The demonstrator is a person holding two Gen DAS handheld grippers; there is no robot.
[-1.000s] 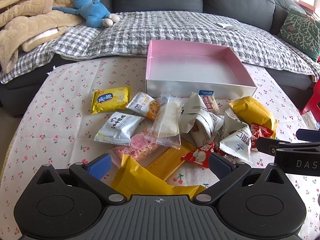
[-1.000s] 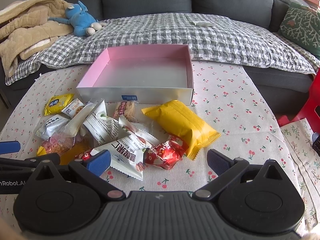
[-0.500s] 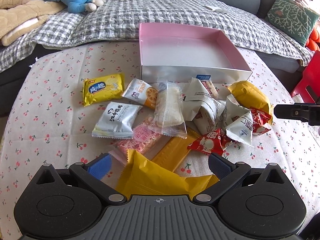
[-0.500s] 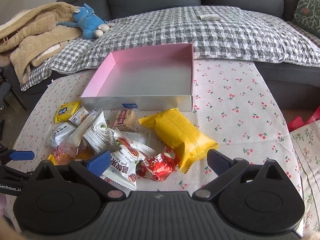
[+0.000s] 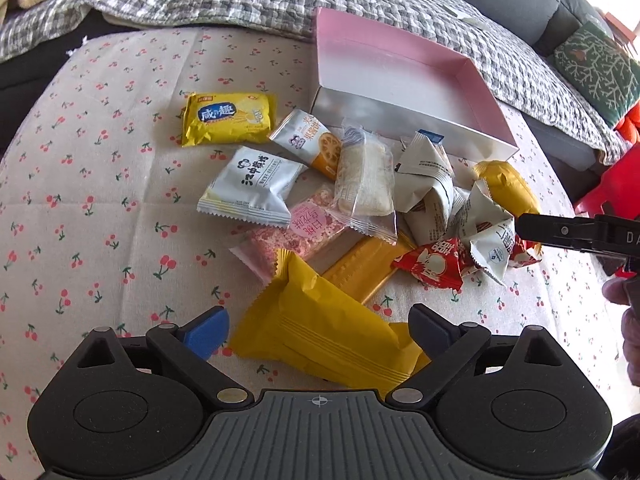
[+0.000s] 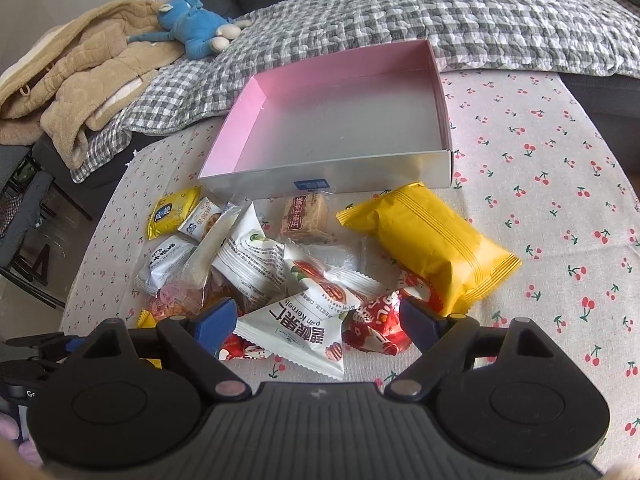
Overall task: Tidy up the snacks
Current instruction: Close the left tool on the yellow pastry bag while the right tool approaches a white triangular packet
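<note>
A cloth printed with small red cherries covers the table (image 5: 100, 184), and past its far edge a grey sofa carries a checked blanket (image 6: 480, 20), a tan quilted coat (image 6: 80, 76) and a blue plush toy (image 6: 192, 28). A green patterned cushion (image 5: 596, 68) sits at the sofa's right end in the left wrist view.

The left gripper (image 5: 320, 328) has its fingers spread wide, and the near end of a yellow packet (image 5: 320, 332) lies between them; whether either pad touches the wrapper is hard to tell, since the packet's lower edge runs under the gripper body. The right gripper (image 6: 316, 326) is likewise spread open, with a white triangular pouch (image 6: 300, 328) and a red foil packet (image 6: 380, 328) lying between its tips on the cloth, neither pinched. In the left wrist view one black finger of the right gripper reaches in from the right edge above the red and white wrappers; the rest of it is cut off.

Beyond both grippers the snacks lie in a loose, overlapping heap: a clear-wrapped cake (image 5: 364, 184), a pink bar (image 5: 296, 232) partly buried, a white sachet (image 5: 248, 192), and a yellow cracker pack (image 5: 228, 118) lying apart to the left. A large yellow bag (image 6: 428, 244) lies at the heap's right. Just behind the heap stands the pink-lined box (image 6: 248, 120), nothing inside it.
</note>
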